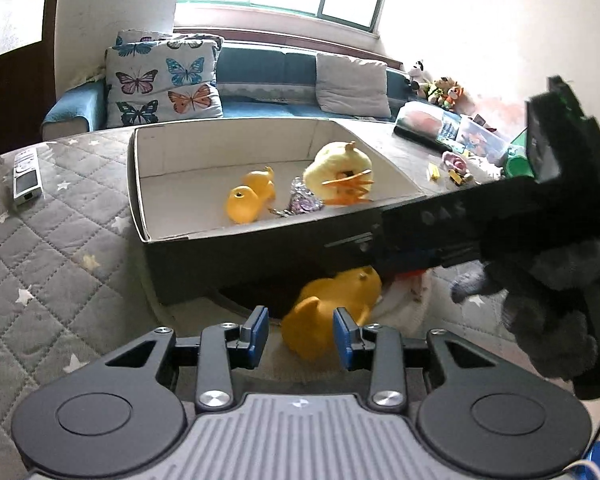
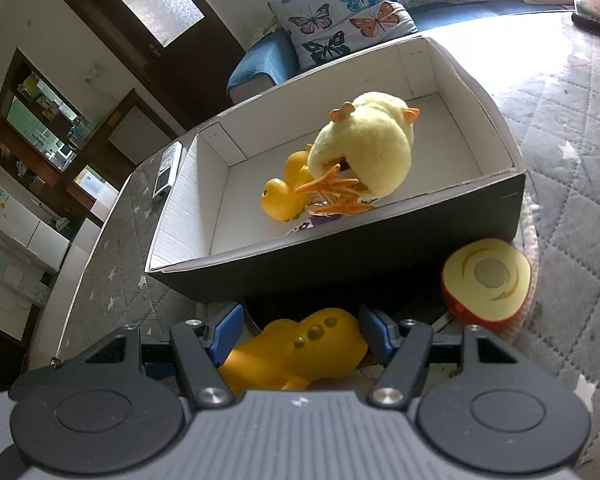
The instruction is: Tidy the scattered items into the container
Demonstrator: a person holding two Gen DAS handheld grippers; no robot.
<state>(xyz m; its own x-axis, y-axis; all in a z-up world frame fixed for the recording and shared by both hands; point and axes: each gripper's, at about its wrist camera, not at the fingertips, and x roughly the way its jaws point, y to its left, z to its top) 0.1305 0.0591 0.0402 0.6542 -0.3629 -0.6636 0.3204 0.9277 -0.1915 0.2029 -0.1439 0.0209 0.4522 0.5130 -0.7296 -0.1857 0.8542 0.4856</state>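
Observation:
A dark cardboard box with a white inside stands on the quilted table. It holds a yellow rubber duck, a plush chick and a shiny purple trinket. In front of the box lies a yellow rubber toy with bumps on its back. My right gripper is shut on it, a blue pad against each side. My left gripper is open, and the toy's near end sits just ahead of its tips. A toy apple half rests to the right.
A remote control lies left of the box. Small toys and plastic containers crowd the table's far right. A sofa with butterfly cushions stands behind the table. In the left wrist view a gloved hand holds the right gripper.

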